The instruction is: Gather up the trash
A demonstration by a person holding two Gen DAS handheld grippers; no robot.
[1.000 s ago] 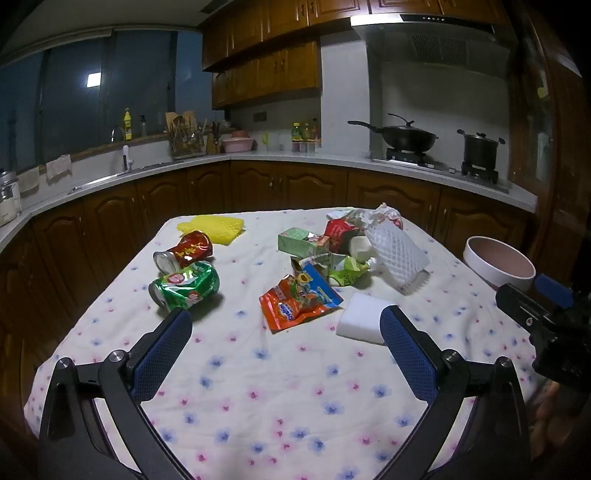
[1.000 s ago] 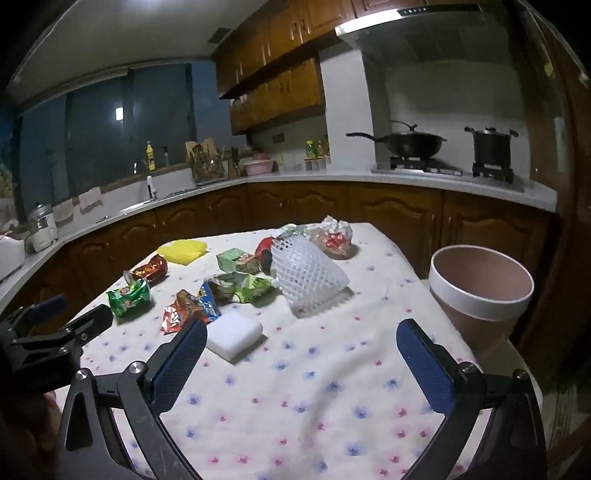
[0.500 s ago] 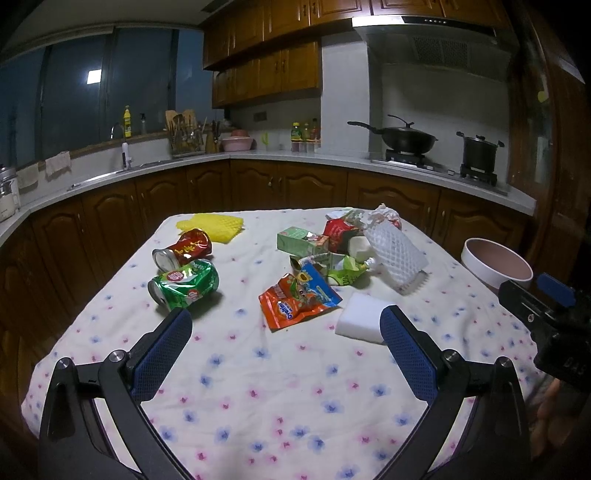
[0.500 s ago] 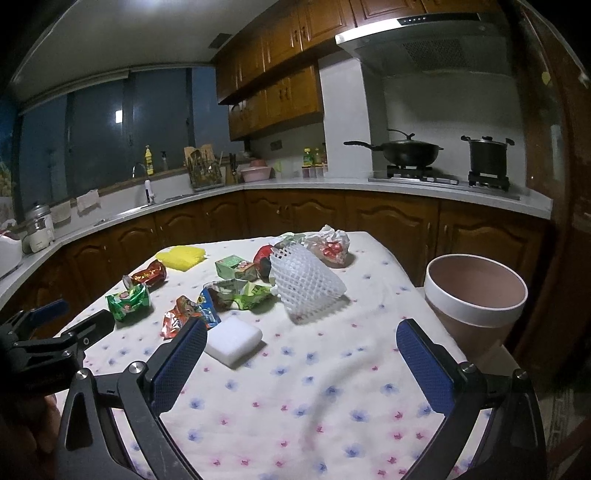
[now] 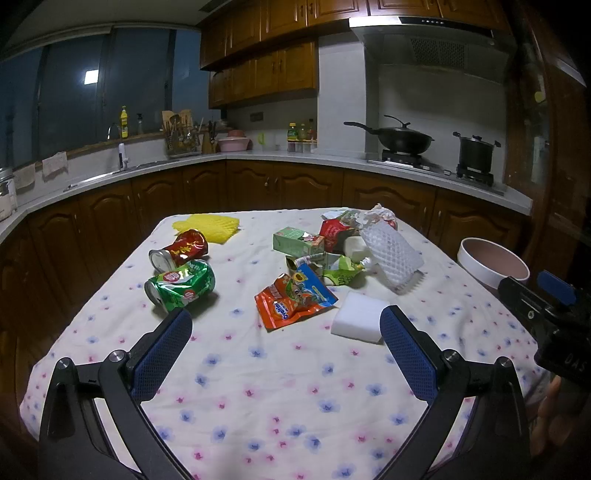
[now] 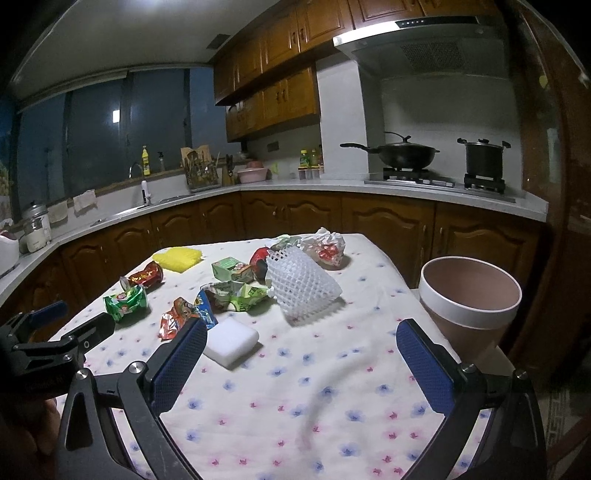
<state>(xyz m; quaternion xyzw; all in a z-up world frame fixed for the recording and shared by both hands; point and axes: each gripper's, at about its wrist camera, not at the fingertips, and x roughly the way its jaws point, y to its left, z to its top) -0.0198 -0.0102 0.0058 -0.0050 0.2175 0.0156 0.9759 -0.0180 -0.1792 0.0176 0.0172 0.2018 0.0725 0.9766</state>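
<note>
Both grippers, left point(image 5: 286, 328) and right point(image 6: 301, 338), jaws wide, empty.

Floral-clothed table point(image 5: 280, 384) strewn with cans point(image 5: 180, 284), wrappers point(image 5: 295, 301), perhaps foam point(image 5: 358, 316).

A home kitchen: wooden cabinets point(image 5: 258, 70), sink tap point(image 6: 146, 192), wok point(image 5: 404, 139) on the stove under a range hood point(image 6: 424, 33).

A dim kitchen, dark wood cabinets point(image 5: 258, 70) above and below a pale countertop point(image 5: 303, 160) that wraps the walls. Big windows point(image 5: 85, 107) show dusk-blue outside. A range hood point(image 6: 417, 35) throws light down onto a black wok point(image 6: 402, 153) and pot point(image 6: 484, 157) on the stove. The table wears a white flower-print cloth point(image 5: 280, 387).
</note>
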